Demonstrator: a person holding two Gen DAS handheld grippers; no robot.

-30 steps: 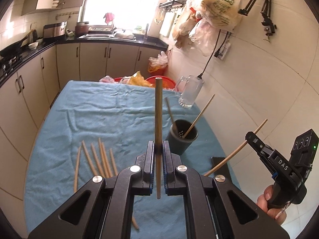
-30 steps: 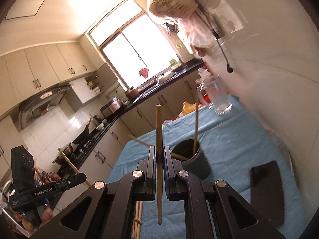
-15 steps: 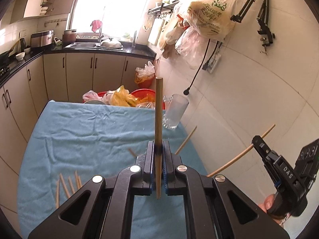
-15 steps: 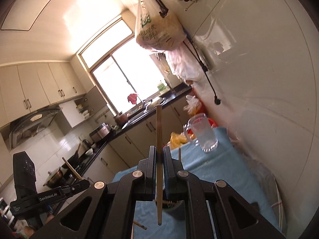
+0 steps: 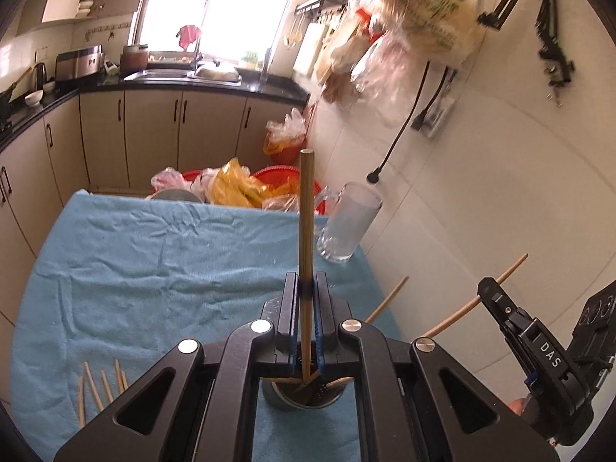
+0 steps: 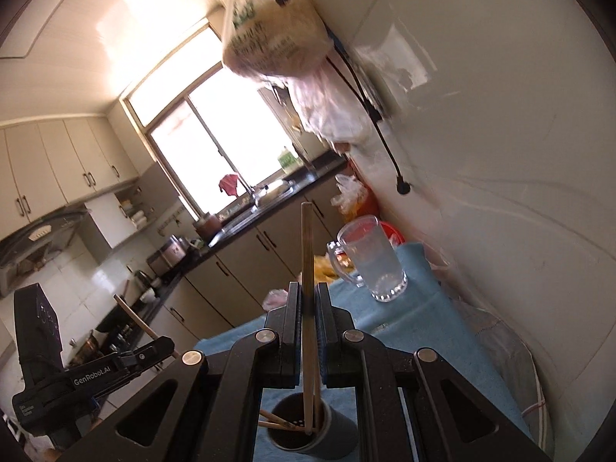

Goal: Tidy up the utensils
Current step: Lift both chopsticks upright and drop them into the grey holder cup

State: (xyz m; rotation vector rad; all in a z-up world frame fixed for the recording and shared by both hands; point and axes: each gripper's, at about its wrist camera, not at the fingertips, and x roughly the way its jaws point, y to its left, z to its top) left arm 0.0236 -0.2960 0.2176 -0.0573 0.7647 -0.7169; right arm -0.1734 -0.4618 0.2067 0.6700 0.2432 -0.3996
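Observation:
My left gripper (image 5: 307,296) is shut on a wooden chopstick (image 5: 306,223) held upright, its lower tip just over the dark utensil cup (image 5: 304,394) directly below. My right gripper (image 6: 307,304) is shut on another chopstick (image 6: 307,269), whose lower tip reaches inside the same cup (image 6: 312,435), where other chopsticks lie. The right gripper also shows in the left wrist view (image 5: 486,291), and the left gripper in the right wrist view (image 6: 163,344). Several loose chopsticks (image 5: 100,385) lie on the blue cloth (image 5: 154,269) at the left.
A glass mug (image 5: 348,227) stands at the cloth's far right, also in the right wrist view (image 6: 371,258). Red baskets with plastic bags (image 5: 246,186) sit beyond the table. The white wall (image 5: 481,192) runs close on the right. Cabinets line the left.
Both grippers have moved forward and over the cup, which now sits directly under the jaws. Each chopstick's lower tip has come down to the cup's mouth.

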